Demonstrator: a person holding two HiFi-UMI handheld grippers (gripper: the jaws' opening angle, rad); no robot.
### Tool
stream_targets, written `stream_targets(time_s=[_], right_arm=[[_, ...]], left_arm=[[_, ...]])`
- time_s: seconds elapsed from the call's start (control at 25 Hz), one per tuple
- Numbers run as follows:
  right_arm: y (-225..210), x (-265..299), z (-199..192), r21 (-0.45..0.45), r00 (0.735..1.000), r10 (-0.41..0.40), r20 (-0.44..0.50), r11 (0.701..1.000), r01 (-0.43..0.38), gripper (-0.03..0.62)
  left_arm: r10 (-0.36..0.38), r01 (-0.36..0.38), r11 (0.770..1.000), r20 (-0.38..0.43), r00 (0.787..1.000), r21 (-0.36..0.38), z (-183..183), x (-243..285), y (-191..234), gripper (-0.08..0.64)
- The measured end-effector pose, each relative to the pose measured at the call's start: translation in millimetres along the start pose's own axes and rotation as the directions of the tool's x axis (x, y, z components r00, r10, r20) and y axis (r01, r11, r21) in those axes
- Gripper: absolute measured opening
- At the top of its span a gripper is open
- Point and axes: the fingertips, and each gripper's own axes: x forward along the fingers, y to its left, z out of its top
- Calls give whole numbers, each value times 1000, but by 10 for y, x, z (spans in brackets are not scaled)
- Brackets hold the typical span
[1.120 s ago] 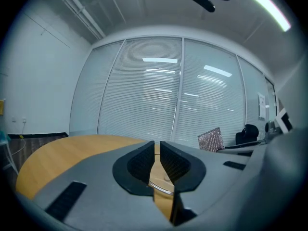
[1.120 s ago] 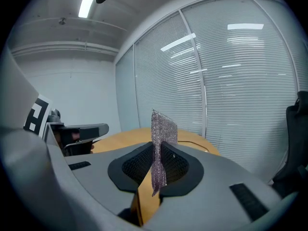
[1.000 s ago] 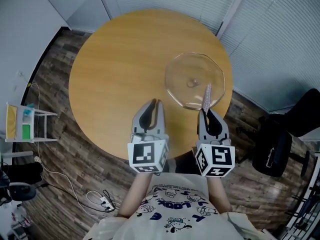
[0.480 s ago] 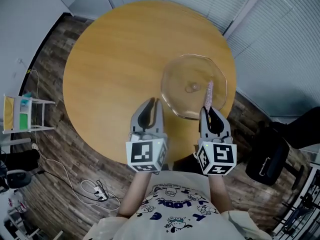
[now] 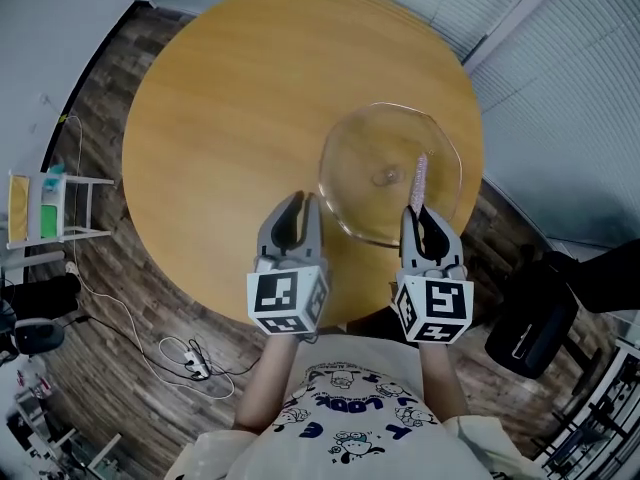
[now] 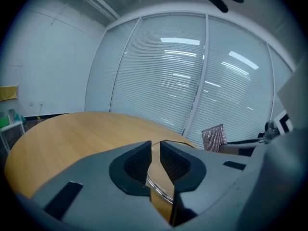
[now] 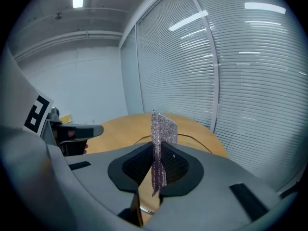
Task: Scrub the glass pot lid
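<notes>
We're looking down on the round wooden table (image 5: 230, 118), and the glass pot lid (image 5: 360, 168) lies flat on its right-hand side with its small knob (image 5: 383, 177) up, close to the near edge. Both grippers are low at the near rim of the table, their marker cubes towards us. The left gripper (image 5: 302, 200) is clenched on nothing: in its own view the dark jaws (image 6: 155, 143) sit almost together, and only table wood and a sliver of the lid's rim (image 6: 161, 191) show through the slit. It hangs over bare wood just beside the lid's near-left edge, apart from the glass. Over to the right gripper (image 5: 418, 211), and here is the tool: a strip of silvery-pink mesh scouring cloth (image 5: 418, 180) is pinched flat between the pads (image 7: 156, 150), standing edge-on straight out of the jaws (image 7: 161, 129). From above, that strip reaches out over the near-right part of the lid, just right of the knob; whether its tip touches the glass we can't tell. From the left gripper view the same cloth (image 6: 214, 137) shows off to the right. Closed blinds (image 6: 163, 81) fill the wall behind the table, and on the dark plank floor we see a white rack (image 5: 50, 223) at left and a black chair (image 5: 540, 308) at right.
</notes>
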Motion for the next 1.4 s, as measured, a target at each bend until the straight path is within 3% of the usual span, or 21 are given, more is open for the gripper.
stream_targets(time_s=[0.4, 0.56, 0.84, 1.04, 1.16, 1.28, 1.4], right_arm=[[-141, 295, -158, -58, 997, 52, -64, 997, -56, 58], [-174, 444, -199, -75, 994, 71, -88, 994, -77, 57], [-152, 626, -229, -107, 986, 102, -129, 987, -116, 58], [-50, 743, -319, -136, 982, 118, -149, 981, -139, 58], [-10, 768, -341, -164, 980, 118, -158, 976, -144, 57], [25, 768, -340, -188, 980, 114, -164, 972, -144, 58], [60, 769, -343, -221, 979, 105, -172, 965, -142, 58]], left_arm=[[43, -47, 997, -72, 996, -54, -298, 214, 65, 43], [35, -42, 997, -108, 994, -64, -397, 340, 87, 106], [40, -65, 987, -166, 985, -145, -583, 443, 187, 117], [-5, -37, 977, -194, 981, -210, -705, 527, 274, 143], [-59, -6, 946, -190, 980, -324, -749, 564, 268, 156], [-120, 24, 874, -169, 978, -485, -805, 580, 277, 164], [-174, 54, 810, -151, 973, -584, -889, 596, 289, 167]])
